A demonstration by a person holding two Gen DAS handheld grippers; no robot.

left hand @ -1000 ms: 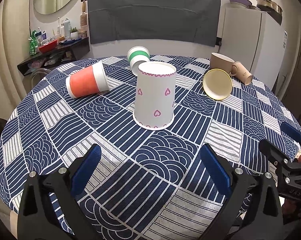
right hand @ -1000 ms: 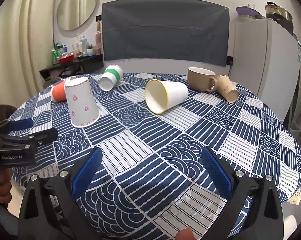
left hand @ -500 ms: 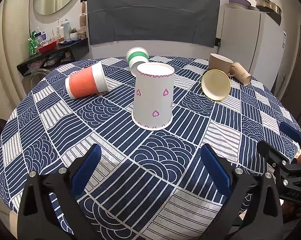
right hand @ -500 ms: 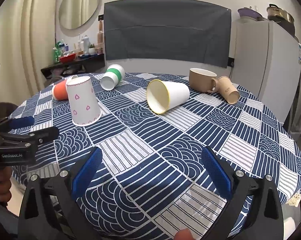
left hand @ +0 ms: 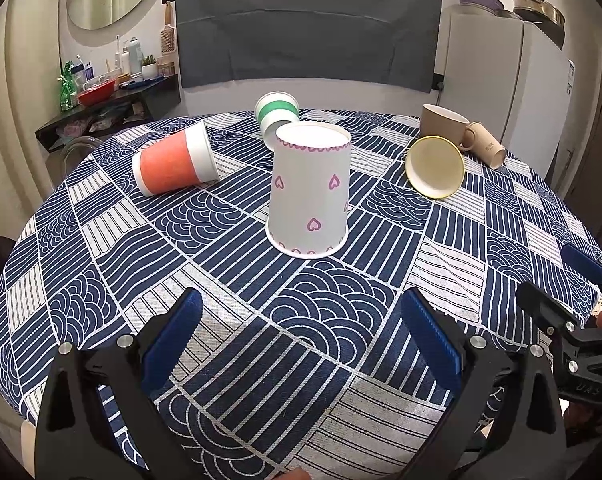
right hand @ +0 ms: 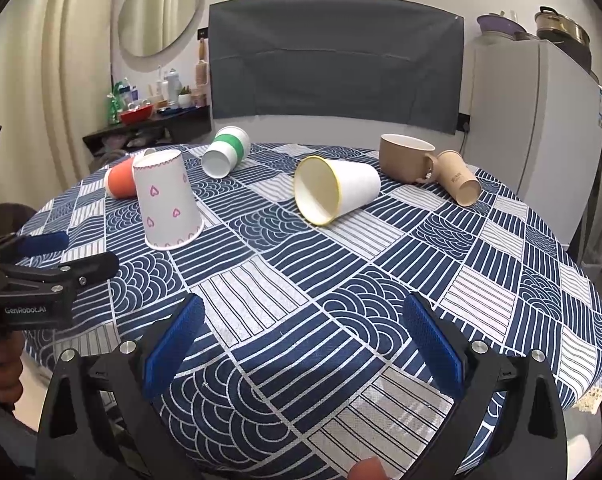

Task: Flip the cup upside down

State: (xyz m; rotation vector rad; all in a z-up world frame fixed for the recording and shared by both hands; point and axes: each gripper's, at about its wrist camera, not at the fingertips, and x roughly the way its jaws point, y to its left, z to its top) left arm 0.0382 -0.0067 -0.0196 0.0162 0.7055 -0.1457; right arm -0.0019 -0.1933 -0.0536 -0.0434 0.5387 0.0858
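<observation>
Your left gripper [left hand: 301,320] stood with its ribbed blue pads [left hand: 173,336] spread wide and empty, aimed at the heart-print paper cup [left hand: 309,196], which sat mouth-down, a tapered white cone, on the woven blue-and-white tablecloth [left hand: 341,320]. Your right gripper [right hand: 301,328] was equally released, holding nothing. Ahead of it the yellow-rimmed cup [right hand: 335,190] lay on its side, mouth toward you, near a matte tan mug [right hand: 407,158].
</observation>
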